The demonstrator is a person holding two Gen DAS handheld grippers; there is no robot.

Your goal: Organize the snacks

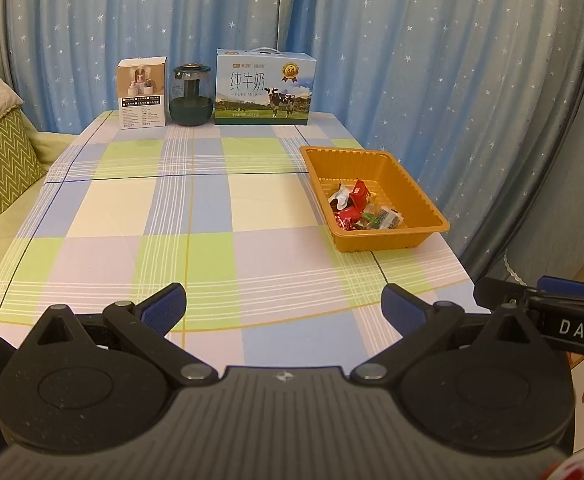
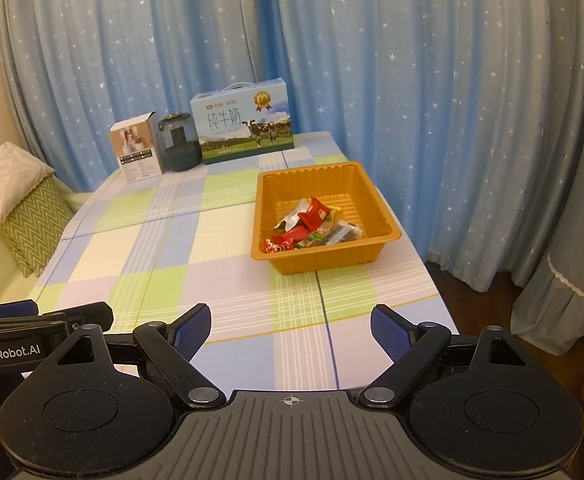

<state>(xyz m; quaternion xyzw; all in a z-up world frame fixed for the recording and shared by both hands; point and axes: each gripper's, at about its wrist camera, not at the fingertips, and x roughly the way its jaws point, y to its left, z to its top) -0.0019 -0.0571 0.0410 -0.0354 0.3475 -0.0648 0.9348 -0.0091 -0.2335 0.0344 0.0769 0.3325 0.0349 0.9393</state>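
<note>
Left wrist view
Left gripper (image 1: pixel 283 308): fingers spread wide, nothing between the blue pads, hovering over the near edge of the table (image 1: pixel 131 216), well short of the tray.
Tray (image 1: pixel 432 222): orange plastic, sitting on the checked cloth toward the table's right edge.
Snacks (image 1: pixel 362 208): a small heap of wrapped sweets, red and clear wrappers, lying in the tray's near-left corner.
Milk box (image 1: pixel 265 87): upright at the far edge of the table, beyond the tray and to its left.
Dark jar (image 1: pixel 191 95): just left of the milk box.
Small white box (image 1: pixel 143 94): left of the jar.
Right gripper (image 1: pixel 532 300): only its side pokes in, nearer than the tray on the right; I cannot tell its fingers from here.

Right wrist view
Right gripper (image 2: pixel 290 328): fingers spread apart and empty, nearer than the tray (image 2: pixel 388 236).
Snacks (image 2: pixel 312 226): piled against the tray's near wall.
Curtain (image 2: pixel 432 80): blue with white stars, behind the tray.
</note>
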